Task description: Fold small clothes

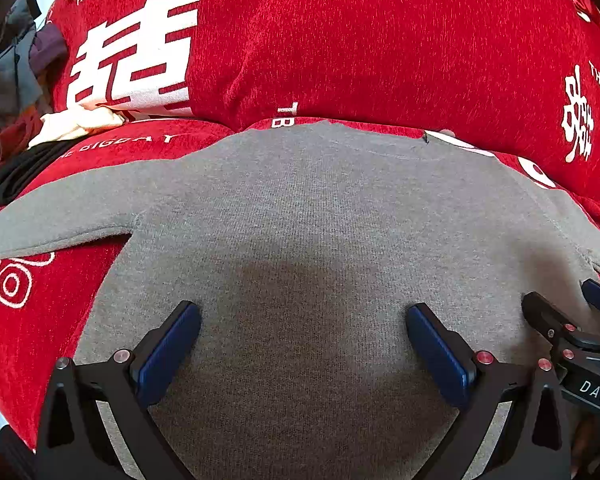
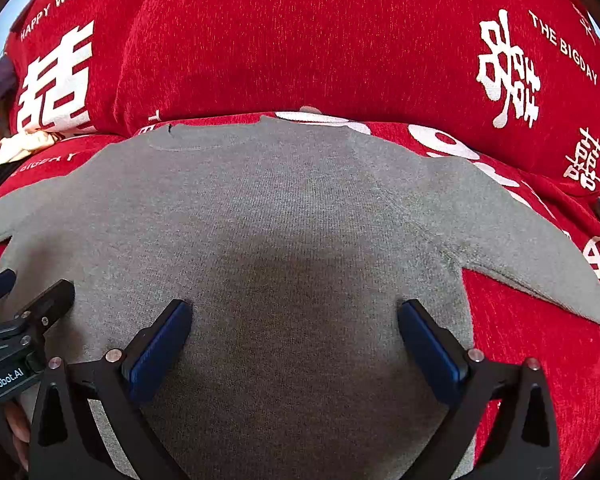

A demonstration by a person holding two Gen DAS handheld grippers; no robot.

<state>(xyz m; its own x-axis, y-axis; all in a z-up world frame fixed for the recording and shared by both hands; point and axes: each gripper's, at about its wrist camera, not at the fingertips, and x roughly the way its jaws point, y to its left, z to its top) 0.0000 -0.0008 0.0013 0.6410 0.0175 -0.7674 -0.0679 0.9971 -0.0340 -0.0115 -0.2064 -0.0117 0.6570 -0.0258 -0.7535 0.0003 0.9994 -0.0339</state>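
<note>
Our gray sweater (image 1: 300, 220) lies flat on the red cover (image 1: 340, 40), neck far from us, sleeves out sideways. Both grippers, left gripper (image 1: 303, 344) and right gripper (image 2: 295, 340), hover over its near part, fingers wide and empty.

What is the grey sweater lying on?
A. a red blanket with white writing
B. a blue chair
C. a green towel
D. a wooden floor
A: the grey sweater is spread flat on a red blanket printed with white words and symbols, which shows on every side of it.
</note>
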